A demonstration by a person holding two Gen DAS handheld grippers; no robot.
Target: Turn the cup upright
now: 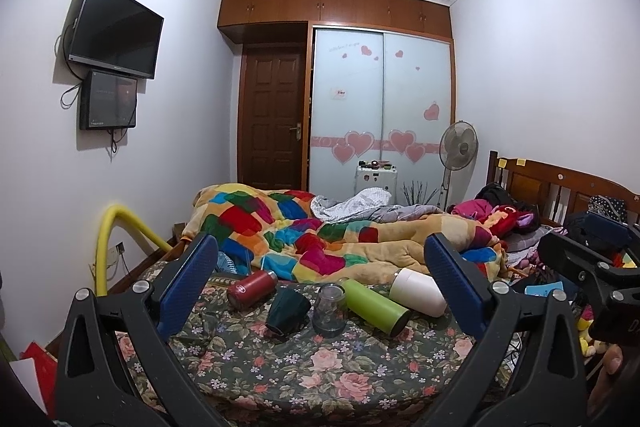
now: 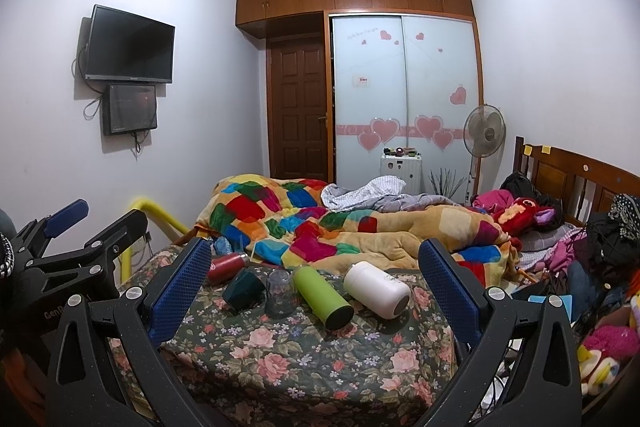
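Left gripper (image 1: 320, 275), right gripper (image 2: 316, 281): both spread wide, empty, above floral bedspread (image 2: 280, 355). Dark green cup (image 1: 287, 311) on its side beside inverted clear glass cup (image 1: 330, 309).

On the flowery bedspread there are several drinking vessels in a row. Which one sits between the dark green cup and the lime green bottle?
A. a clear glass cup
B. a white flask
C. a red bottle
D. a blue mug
A: the clear glass cup, standing mouth-down, sits between the tipped dark green cup and the lying lime green bottle on the floral bedspread.
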